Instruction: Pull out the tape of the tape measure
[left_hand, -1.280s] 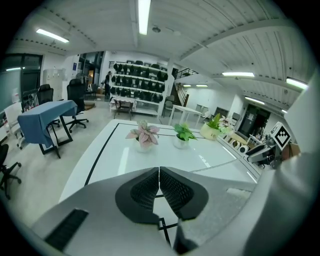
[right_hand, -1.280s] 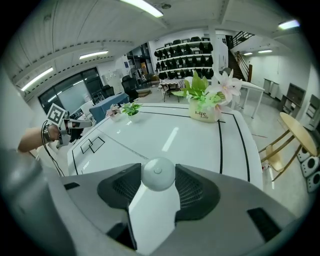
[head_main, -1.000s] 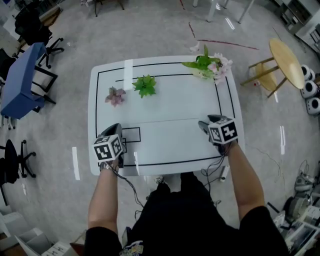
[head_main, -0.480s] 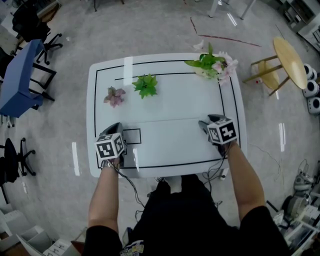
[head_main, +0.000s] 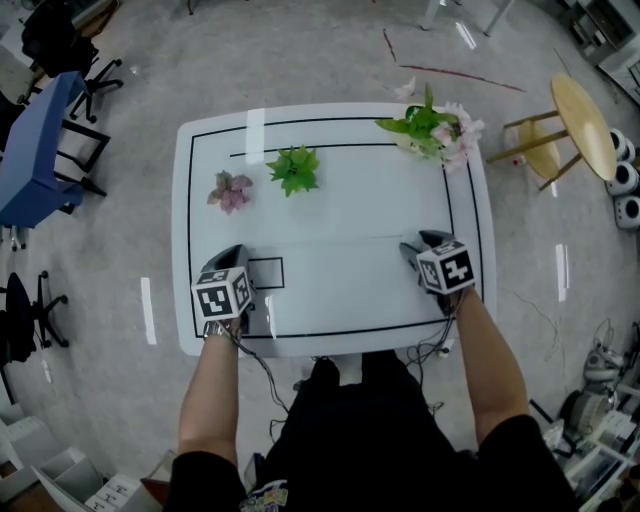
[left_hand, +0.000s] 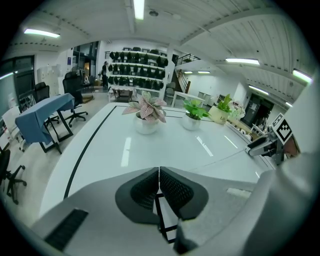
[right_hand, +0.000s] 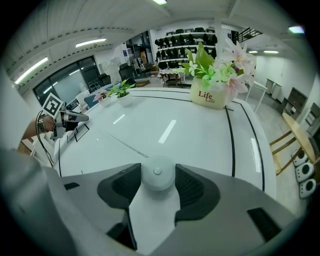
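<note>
Tape measure (right_hand: 158, 176), round white case, sitting clamped in my right gripper (right_hand: 157, 172) over the table (head_main: 340, 200) near its right edge, left gripper (left_hand: 159, 172) sitting near-left with jaws pressing together, I'm seeing a thin line running between them, can't tell if it's tape.

The tape measure (right_hand: 158, 173) is a small round white case with a centre button, gripped between the jaws of the right claw (right_hand: 158, 179). Its thin tape (right_hand: 122, 140) runs out straight and low across the white surface (right_hand: 200, 135) to the closed left claw (left_hand: 159, 181).
</note>
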